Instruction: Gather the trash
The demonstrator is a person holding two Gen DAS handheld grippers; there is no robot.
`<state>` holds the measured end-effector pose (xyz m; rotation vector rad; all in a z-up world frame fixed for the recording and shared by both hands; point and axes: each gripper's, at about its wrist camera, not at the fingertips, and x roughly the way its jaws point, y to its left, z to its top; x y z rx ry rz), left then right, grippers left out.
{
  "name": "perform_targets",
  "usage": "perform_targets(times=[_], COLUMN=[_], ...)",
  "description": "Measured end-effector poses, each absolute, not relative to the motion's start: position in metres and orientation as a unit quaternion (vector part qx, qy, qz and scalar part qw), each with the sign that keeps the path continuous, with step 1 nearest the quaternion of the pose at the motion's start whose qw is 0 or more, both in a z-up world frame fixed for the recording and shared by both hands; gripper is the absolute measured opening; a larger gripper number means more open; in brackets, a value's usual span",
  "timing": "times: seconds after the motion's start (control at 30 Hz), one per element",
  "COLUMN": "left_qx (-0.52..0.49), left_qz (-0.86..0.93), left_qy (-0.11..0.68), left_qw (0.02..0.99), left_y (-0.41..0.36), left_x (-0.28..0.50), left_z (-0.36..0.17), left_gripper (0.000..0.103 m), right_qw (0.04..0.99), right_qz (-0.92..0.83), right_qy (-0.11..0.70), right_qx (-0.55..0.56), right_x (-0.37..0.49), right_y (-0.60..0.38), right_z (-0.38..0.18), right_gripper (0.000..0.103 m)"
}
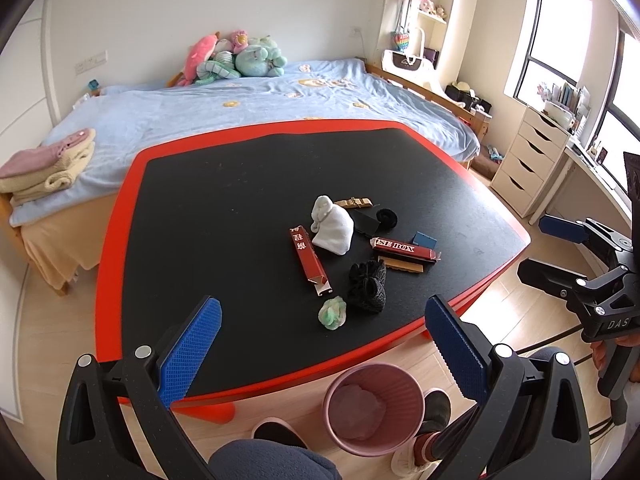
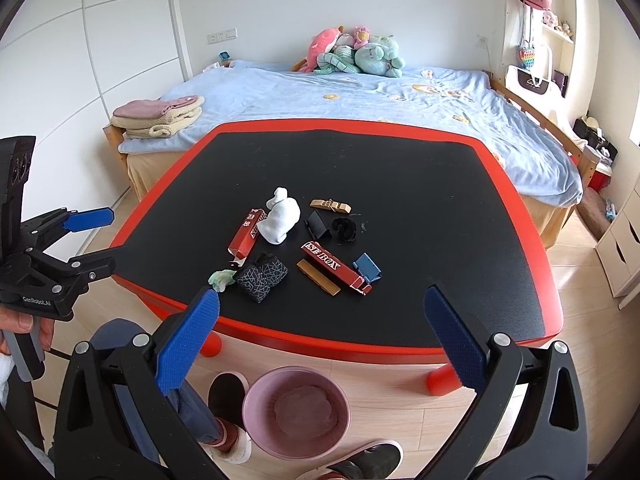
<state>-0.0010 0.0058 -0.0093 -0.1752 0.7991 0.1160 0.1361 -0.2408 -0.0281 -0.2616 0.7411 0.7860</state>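
Observation:
A black table with a red rim [image 1: 120, 216] [image 2: 516, 200] carries a cluster of items: two long red cartons [image 1: 310, 260] [image 1: 406, 249], a crumpled green-white paper ball [image 1: 333, 313] [image 2: 221, 278], a white sock bundle [image 1: 333, 225] [image 2: 281, 216], a dark sock bundle [image 1: 368, 286] [image 2: 261, 276], a wooden clip [image 2: 330, 205], black and blue binder clips [image 2: 318, 227] [image 2: 367, 266] and a black hair tie [image 2: 345, 229]. A pink bin [image 1: 374, 408] [image 2: 297, 412] stands on the floor at the table's near edge. My left gripper [image 1: 324, 340] and right gripper [image 2: 320, 332] are both open and empty, above the near edge.
A bed with a blue cover [image 1: 240, 104], plush toys [image 1: 240, 58] and folded towels [image 1: 48, 168] lies behind the table. White drawers [image 1: 528, 160] stand at the right. The person's slippered feet [image 2: 228, 400] are beside the bin on the wooden floor.

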Motion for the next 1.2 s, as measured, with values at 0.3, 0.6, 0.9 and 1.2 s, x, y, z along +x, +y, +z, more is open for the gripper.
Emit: perform_targets(times=[0.3,0.6,0.9,1.2], left_qx=[-0.086,-0.092,-0.095,-0.102], left_qz=[0.057,0.059,0.061,0.06], left_qy=[0.39,0.391,0.396,0.407], left_qw=[0.915,0.914,0.911,0.906], left_y=[0.008,0.011,0.012,0.015], left_x=[0.001,0.002,0.003,0.011], left_z=[-0.012,-0.015,-0.018,-0.022], left_gripper=[0.098,0.098,0.098,0.098], right_qw=[0.848,0.846,0.845,0.84], right_qz=[0.37,0.37,0.367,0.372], right_qy=[0.355,0.361,0.365,0.373], right_qx=[-0.13,-0.129,-0.133,-0.132], right_x=[0.138,0.14,0.139,0.141], right_y=[-0.238,-0.237,-0.235,-0.228], right_z=[-0.031,-0.035,-0.038,-0.041], right_gripper=[0.1,0.1,0.1,0.1])
